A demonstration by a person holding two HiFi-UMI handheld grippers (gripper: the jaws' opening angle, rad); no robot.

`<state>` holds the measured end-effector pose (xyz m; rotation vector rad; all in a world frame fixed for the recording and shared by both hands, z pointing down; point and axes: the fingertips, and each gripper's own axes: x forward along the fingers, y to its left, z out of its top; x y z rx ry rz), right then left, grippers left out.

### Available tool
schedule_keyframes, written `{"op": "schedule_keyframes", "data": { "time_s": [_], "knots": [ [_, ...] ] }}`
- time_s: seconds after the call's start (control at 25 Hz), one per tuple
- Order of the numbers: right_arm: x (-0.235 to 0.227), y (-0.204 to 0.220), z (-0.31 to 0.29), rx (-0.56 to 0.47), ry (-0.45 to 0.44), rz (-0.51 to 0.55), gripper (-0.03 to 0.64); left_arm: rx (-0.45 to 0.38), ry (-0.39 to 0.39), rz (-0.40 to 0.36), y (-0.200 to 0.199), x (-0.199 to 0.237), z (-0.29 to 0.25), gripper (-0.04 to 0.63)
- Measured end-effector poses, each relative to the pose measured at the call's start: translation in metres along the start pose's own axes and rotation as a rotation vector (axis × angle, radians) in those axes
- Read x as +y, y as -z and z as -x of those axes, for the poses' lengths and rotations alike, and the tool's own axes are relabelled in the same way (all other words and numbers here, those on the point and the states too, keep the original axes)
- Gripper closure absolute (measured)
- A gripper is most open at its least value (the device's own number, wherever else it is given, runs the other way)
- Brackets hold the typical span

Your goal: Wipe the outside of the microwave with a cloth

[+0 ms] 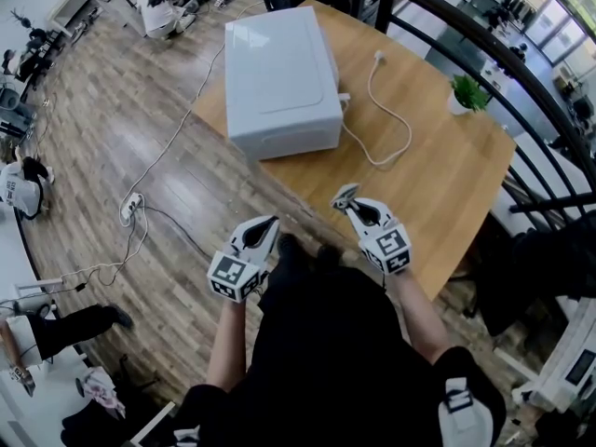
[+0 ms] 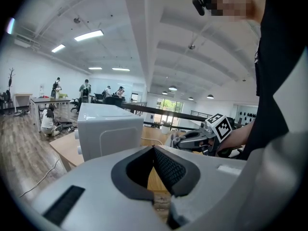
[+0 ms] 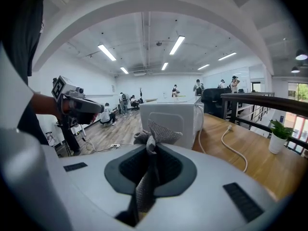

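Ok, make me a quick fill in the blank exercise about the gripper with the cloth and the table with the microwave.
1. The right gripper is shut on a grey ____.
2. The white microwave stands on a ____ table.
3. A small potted ____ stands at the table's edge.
Missing words: cloth; wooden; plant.

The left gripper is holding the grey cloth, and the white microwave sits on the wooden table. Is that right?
Not quite. The cloth is pinched in the right gripper, not the left gripper. The right gripper view shows the cloth between its jaws, while the left gripper view shows nothing between that gripper's jaws. The rest is right: the white microwave sits on the wooden table.
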<state>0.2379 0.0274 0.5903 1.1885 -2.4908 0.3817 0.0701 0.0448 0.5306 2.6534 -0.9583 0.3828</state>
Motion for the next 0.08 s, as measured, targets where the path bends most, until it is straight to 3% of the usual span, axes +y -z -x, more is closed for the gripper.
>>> {"op": "schedule_keyframes", "data": {
  "time_s": [0.08],
  "knots": [
    [0.0019,0.0015,-0.0004,0.009,-0.006,-0.004,0.595,0.000,-0.005,0.003,0.0007,0.0007,0.0015,0.595]
  ]
}}
